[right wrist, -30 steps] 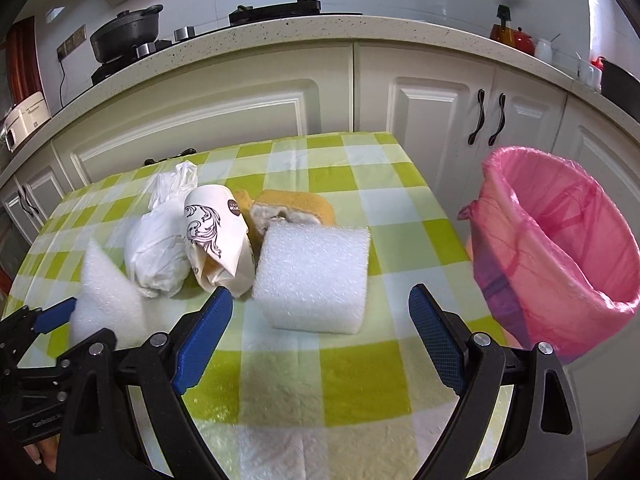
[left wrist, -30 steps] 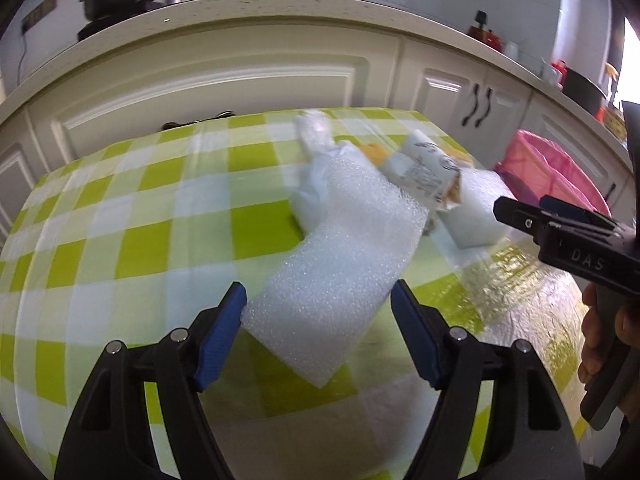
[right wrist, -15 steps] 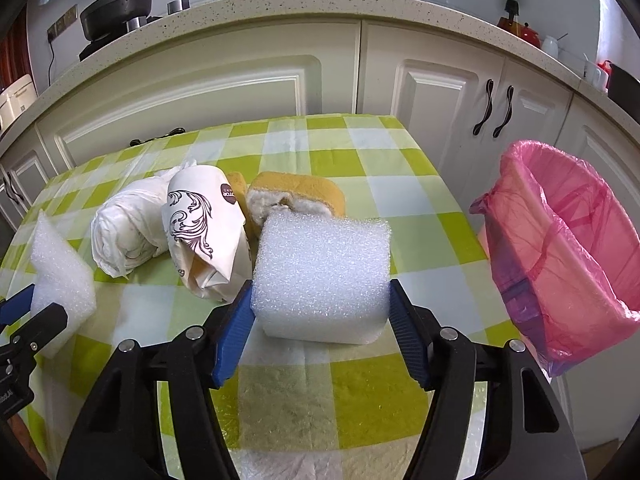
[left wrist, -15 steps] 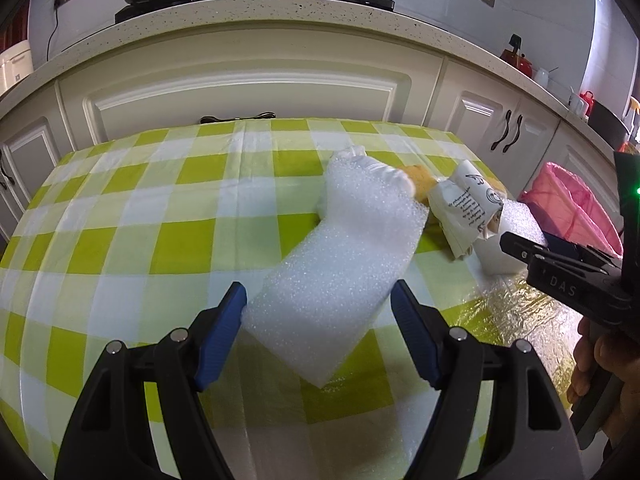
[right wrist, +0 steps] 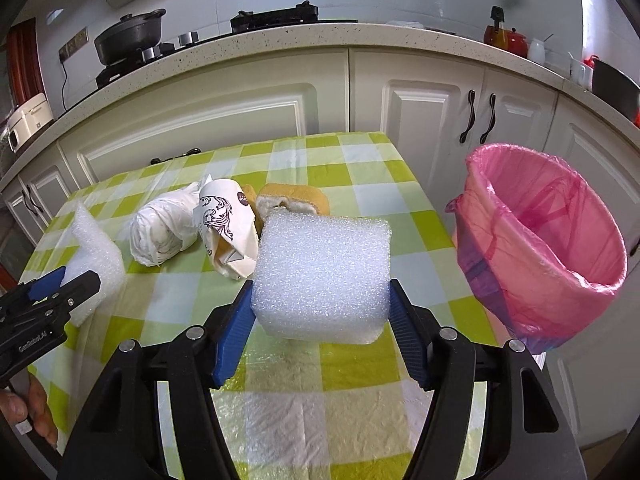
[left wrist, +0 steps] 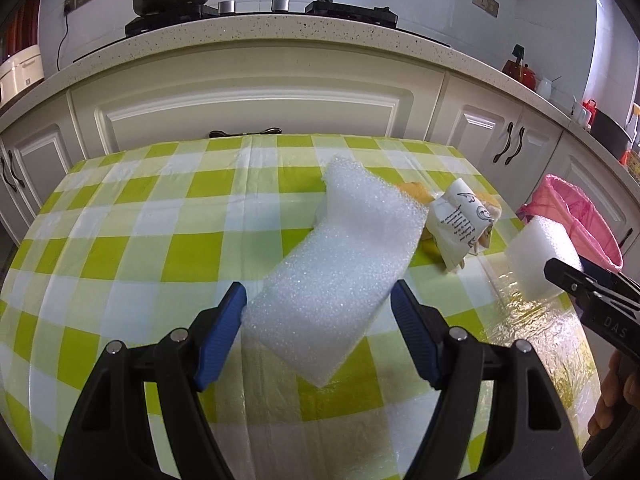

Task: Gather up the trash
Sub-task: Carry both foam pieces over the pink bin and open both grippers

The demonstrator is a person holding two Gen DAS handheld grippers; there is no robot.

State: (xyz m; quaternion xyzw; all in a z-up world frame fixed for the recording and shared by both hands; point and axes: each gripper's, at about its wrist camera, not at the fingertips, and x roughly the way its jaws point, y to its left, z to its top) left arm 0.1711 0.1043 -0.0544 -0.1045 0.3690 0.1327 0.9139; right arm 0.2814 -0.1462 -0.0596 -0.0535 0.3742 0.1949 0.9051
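Observation:
My left gripper (left wrist: pixel 320 316) is shut on a long white foam slab (left wrist: pixel 340 264) and holds it tilted above the checked table (left wrist: pixel 160 248). My right gripper (right wrist: pixel 320 320) is shut on a thick white foam block (right wrist: pixel 324 276), lifted off the table; it also shows in the left wrist view (left wrist: pixel 540 260). The slab also shows in the right wrist view (right wrist: pixel 94 256). On the table lie a printed paper wrapper (right wrist: pixel 228 228), a white plastic bag bundle (right wrist: pixel 164 232) and a yellow sponge (right wrist: pixel 294 200). A pink-lined bin (right wrist: pixel 544 248) stands to the right of the table.
White kitchen cabinets (right wrist: pixel 240 120) and a countertop with a black pot (right wrist: pixel 128 40) and a hob stand behind the table. A red kettle (right wrist: pixel 504 38) sits on the counter at the right. The table's right edge borders the bin.
My right gripper has closed on the foam block and lifted it off the table. My left gripper has kept hold of the foam slab and raised it.

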